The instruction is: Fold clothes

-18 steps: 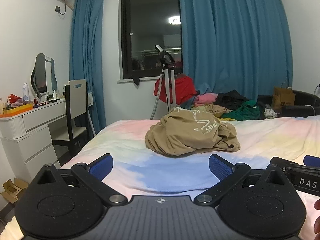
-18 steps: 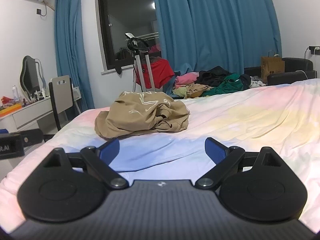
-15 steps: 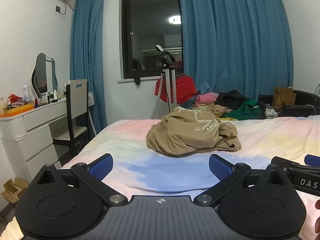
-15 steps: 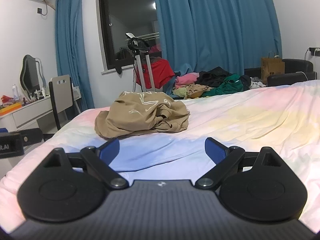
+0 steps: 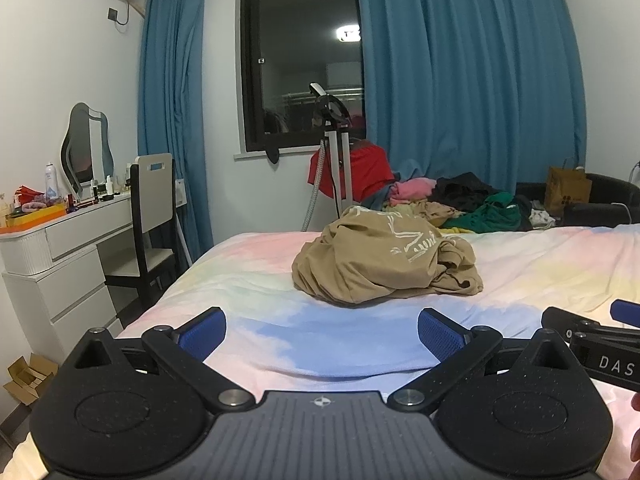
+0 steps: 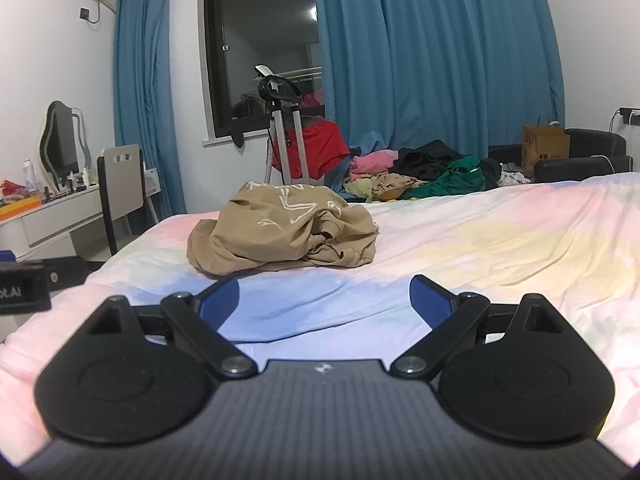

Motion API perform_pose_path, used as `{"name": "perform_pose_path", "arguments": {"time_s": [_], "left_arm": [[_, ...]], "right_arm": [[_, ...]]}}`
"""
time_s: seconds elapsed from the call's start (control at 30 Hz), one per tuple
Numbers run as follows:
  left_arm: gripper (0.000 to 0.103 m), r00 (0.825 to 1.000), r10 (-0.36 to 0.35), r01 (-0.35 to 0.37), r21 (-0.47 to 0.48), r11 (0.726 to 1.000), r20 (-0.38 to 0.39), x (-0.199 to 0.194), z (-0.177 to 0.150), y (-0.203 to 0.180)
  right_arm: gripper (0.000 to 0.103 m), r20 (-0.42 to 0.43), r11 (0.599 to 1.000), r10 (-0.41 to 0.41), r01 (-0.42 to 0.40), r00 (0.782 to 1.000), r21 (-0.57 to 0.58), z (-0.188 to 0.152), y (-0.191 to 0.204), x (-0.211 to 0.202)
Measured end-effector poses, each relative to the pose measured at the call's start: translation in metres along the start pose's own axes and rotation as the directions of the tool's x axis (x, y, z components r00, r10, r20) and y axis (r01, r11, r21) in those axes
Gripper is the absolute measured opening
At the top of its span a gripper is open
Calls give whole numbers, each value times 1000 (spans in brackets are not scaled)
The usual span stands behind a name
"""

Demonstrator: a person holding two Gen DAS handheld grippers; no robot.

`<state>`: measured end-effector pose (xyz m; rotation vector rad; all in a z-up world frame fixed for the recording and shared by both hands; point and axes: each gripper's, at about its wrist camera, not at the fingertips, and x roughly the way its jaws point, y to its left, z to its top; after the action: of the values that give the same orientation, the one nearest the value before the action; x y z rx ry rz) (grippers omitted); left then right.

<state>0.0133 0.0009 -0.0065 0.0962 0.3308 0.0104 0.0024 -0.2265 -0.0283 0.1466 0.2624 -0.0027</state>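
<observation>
Tan garment [image 5: 384, 260] with white print — crumpled heap, mid-bed on pastel sheet [image 5: 256, 280]

Light: even indoor, dim-cool | source: ceiling lamp reflected in dark window [image 5: 304, 56] | edges: fisheye bowing, black corner vignette | focus: sharp, near housing soft

The crumpled garment [image 5: 384, 260] is tan with white line print. The bed sheet [image 5: 540, 264] blends pastel pink, yellow and blue. Curtains [image 5: 468, 80] are teal-blue. Behind lie pink, black and green clothes [image 6: 432, 168]. Gripper pads [image 5: 438, 334] are dark blue.
</observation>
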Motion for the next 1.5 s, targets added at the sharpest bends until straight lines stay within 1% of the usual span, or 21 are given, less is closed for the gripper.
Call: {"name": "perform_pose_path", "arguments": {"time_s": [0.2, 0.4, 0.67, 0.8, 0.87, 1.0, 1.03, 1.1, 1.2, 1.23, 1.27, 1.37, 1.43, 1.5], "left_arm": [[103, 1000, -5, 5, 11, 1000, 3, -1, -1, -1], [103, 1000, -4, 4, 10, 1000, 2, -1, -2, 1], [103, 1000, 2, -2, 9, 1000, -15, 6, -7, 2], [103, 1000, 1, -1, 30, 1000, -10, 14, -13, 3], [103, 1000, 2, 0, 64, 998, -30, 25, -15, 1], [103, 996, -14, 28, 166, 986, -84, 59, -18, -10], [103, 993, -19, 38, 169, 985, -117, 72, -18, -12], [103, 981, -31, 63, 159, 985, -192, 98, -16, -15], [102, 965, -47, 84, 131, 988, -258, 140, -13, -19], [102, 964, -47, 88, 147, 985, -263, 155, -11, -24], [102, 966, -41, 90, 181, 979, -255, 169, -9, -31], [102, 978, -13, 78, 305, 949, -208, 209, -2, -56], [99, 981, 19, 55, 370, 927, -192, 239, 3, -73], [94, 979, 26, 57, 394, 917, -202, 268, 9, -88]], "right_arm": [[94, -13, 1000, 8, -8, 1000, 12, -1, -1, 2], [94, -8, 1000, 6, -6, 1000, 13, -1, -1, 1], [94, -5, 1000, 0, 0, 1000, 19, 0, 0, 2], [94, 29, 1000, -26, 26, 999, 9, 1, -1, -5], [94, 57, 999, -45, 46, 997, -11, 6, -2, -11], [94, 107, 997, -72, 72, 992, -2, 19, -9, -23], [94, 108, 996, -91, 90, 990, 13, 22, -13, -25], [94, 104, 991, -131, 127, 986, 46, 28, -22, -27], [94, 75, 983, -144, 134, 987, 125, 31, -39, -22], [94, 56, 980, -137, 127, 989, 152, 30, -44, -17], [94, 37, 978, -129, 121, 991, 170, 29, -48, -12], [94, -2, 977, -131, 129, 991, 167, 22, -52, 8], [94, -20, 976, -141, 143, 990, 165, 16, -51, 19], [94, -29, 972, -150, 153, 988, 177, 11, -51, 31]]}}
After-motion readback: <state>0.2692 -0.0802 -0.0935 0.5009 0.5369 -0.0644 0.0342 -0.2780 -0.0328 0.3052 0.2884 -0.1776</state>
